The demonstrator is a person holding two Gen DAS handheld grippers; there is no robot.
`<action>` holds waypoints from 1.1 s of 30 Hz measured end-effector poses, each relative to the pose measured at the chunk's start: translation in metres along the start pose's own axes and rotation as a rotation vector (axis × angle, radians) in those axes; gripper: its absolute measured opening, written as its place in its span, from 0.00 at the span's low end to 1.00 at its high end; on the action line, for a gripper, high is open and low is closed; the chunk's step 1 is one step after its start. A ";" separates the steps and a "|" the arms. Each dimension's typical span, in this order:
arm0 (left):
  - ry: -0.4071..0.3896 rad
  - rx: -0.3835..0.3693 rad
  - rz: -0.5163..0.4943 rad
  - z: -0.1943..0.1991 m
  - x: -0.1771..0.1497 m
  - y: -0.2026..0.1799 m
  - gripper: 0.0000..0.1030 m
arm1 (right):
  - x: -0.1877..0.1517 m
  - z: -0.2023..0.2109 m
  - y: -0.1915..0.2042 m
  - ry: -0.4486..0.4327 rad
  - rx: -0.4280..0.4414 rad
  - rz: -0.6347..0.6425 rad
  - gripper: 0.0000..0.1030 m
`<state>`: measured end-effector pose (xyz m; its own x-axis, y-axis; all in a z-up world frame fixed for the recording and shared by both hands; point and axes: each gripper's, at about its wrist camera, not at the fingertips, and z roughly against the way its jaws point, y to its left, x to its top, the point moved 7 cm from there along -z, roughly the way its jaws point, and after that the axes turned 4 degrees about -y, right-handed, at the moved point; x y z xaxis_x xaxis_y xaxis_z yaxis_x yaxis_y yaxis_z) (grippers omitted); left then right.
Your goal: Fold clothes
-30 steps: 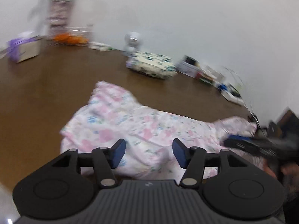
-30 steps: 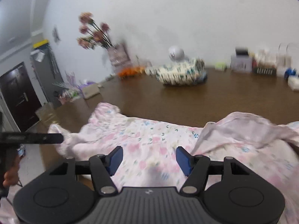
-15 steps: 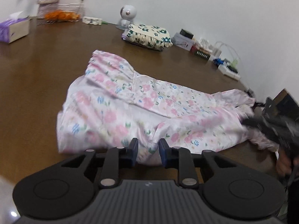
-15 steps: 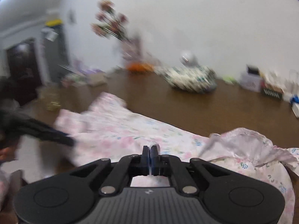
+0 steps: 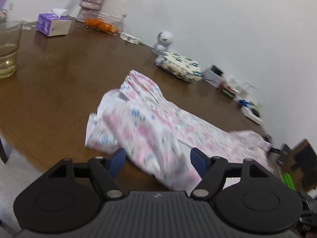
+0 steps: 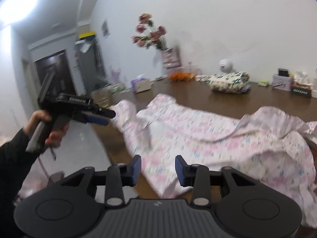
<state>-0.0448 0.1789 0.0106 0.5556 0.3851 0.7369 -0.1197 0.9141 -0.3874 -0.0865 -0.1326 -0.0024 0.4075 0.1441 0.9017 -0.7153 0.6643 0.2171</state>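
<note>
A pink floral garment lies rumpled on the brown table, partly folded over itself; it also shows in the right wrist view. My left gripper is open, its blue pads either side of the garment's near fold, not gripping. My right gripper is open over the garment's near edge. The left gripper also shows in the right wrist view, held in a hand beside the garment's left end.
A glass of water, a tissue box, a tray of oranges, a small white robot figure and a folded patterned cloth stand along the table's far side. Boxes and cables lie at the right.
Both grippers were shut on the garment half a second ago and have now opened and let it go. The garment has dropped onto the table in a new fold.
</note>
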 end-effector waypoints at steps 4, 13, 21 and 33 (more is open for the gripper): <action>0.015 0.113 -0.121 -0.031 0.008 -0.007 0.68 | -0.009 -0.045 -0.002 0.077 -0.050 -0.025 0.32; 0.044 0.260 -0.029 0.015 -0.024 0.051 0.14 | -0.039 -0.045 0.001 0.181 -0.112 0.086 0.37; -0.047 0.094 -0.125 0.027 -0.006 0.005 0.53 | -0.010 -0.053 -0.013 0.157 -0.097 0.025 0.38; -0.001 -0.015 -0.135 0.030 -0.029 0.030 0.65 | -0.046 -0.034 0.025 0.150 -0.031 0.236 0.45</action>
<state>-0.0893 0.1996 -0.0053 0.5651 0.2589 0.7833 -0.0315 0.9556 -0.2931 -0.1038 -0.0977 -0.0514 0.3126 0.4034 0.8600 -0.7836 0.6213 -0.0066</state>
